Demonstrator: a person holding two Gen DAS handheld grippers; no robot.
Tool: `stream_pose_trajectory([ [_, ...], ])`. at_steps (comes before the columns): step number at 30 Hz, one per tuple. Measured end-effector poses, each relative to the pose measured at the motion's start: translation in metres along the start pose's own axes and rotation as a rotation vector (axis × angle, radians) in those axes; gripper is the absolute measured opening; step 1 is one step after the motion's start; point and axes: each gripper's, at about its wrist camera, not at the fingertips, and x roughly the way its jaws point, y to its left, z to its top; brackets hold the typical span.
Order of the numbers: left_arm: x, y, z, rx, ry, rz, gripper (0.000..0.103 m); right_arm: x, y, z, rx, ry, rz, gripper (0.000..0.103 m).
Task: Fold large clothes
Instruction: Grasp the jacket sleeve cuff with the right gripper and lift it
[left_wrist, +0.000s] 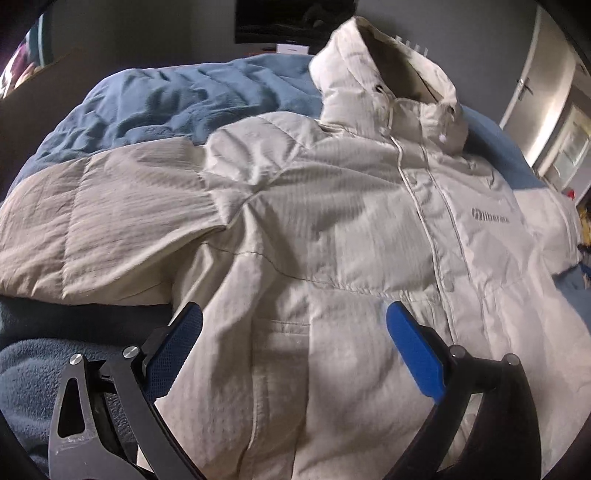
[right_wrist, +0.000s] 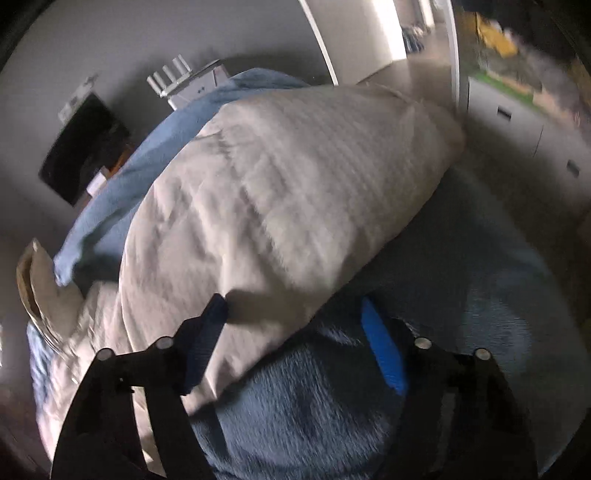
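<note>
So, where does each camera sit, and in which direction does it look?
Left wrist view: sits on the left gripper, looks down along its open blue fingers at the jacket front, hood far.
Right wrist view: sits on the right gripper, looks down at a jacket sleeve lying between its fingers; pads not pressing.
Both views show the jacket and blue blanket. No hand shows.

One cream quilted hooded jacket (left_wrist: 332, 206) fills the frame centre; one blue fleece blanket (left_wrist: 159, 99) lies upper left.
</note>
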Motion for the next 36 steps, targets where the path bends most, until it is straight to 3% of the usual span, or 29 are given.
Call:
stream_pose_trajectory([
  [2, 0.004, -0.003, 0.0, 0.016, 0.0, 0.012, 0.095, 0.003, -0.003, 0.003, 0.033, -0.013, 0.033, 0.06],
  [4, 0.005, -0.004, -0.001, 0.024, -0.002, 0.012, 0.095, -0.001, -0.001, 0.008, 0.039, -0.053, 0.042, 0.039],
  [7, 0.007, -0.005, 0.0, 0.028, -0.005, 0.006, 0.094, -0.017, 0.012, 0.013, -0.009, -0.133, 0.039, 0.018],
  [14, 0.009, -0.011, -0.003, 0.066, -0.012, -0.001, 0.074, -0.086, 0.071, 0.005, -0.195, -0.329, 0.095, 0.009],
  [18, 0.01, -0.016, -0.009, 0.094, -0.012, 0.001, 0.063, -0.136, 0.125, -0.023, -0.356, -0.403, 0.146, 0.006],
  [21, 0.01, -0.017, -0.013, 0.104, -0.012, -0.003, 0.049, -0.164, 0.17, -0.056, -0.469, -0.429, 0.198, 0.006],
  [24, 0.009, -0.016, -0.016, 0.106, -0.011, -0.019, 0.039, -0.178, 0.215, -0.092, -0.567, -0.42, 0.264, 0.006],
  [29, 0.006, -0.017, -0.022, 0.114, -0.026, -0.029, 0.037, -0.177, 0.28, -0.161, -0.698, -0.358, 0.344, 0.006],
  [36, 0.008, -0.011, -0.024, 0.088, -0.026, -0.049, 0.037, -0.113, 0.338, -0.253, -0.787, -0.166, 0.366, 0.005],
])
